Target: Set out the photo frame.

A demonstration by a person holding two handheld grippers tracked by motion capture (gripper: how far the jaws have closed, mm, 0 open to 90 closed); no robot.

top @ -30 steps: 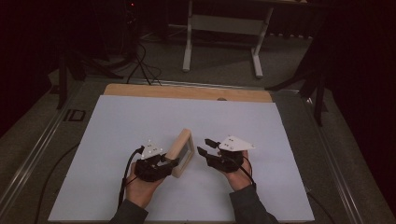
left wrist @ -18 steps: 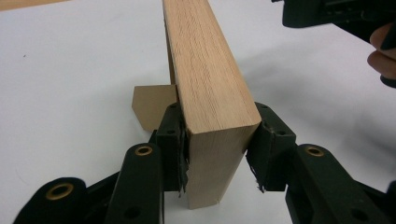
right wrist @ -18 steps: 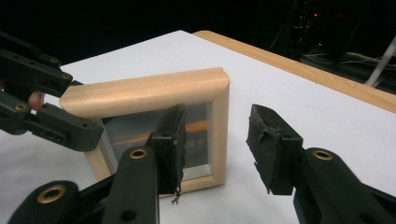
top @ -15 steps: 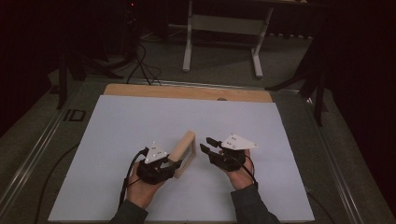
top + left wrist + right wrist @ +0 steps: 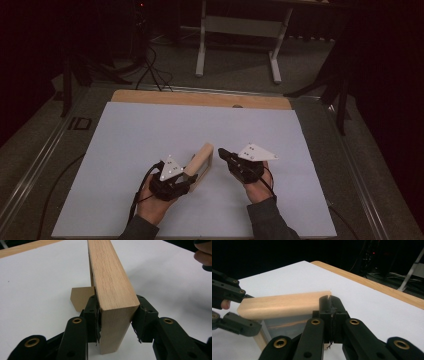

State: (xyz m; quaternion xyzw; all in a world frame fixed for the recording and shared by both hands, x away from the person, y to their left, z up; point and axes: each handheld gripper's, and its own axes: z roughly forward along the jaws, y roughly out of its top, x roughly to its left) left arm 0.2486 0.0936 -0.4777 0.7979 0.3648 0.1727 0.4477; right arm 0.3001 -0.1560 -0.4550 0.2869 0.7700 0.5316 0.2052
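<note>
- Your left gripper [image 5: 116, 322] has its fingers [image 5: 92, 315] clenched on the near end of the wooden frame [image 5: 111, 285], one pad on each face.
- Your right gripper [image 5: 329, 305] has its fingers [image 5: 325, 305] pressed together, grasping nothing, just beside the frame's far end.
- The wooden frame [image 5: 200, 164] stands on edge near the middle of the table [image 5: 130, 135], between your two hands.
- A clear pane shows under its top rail in the right gripper view.
</note>
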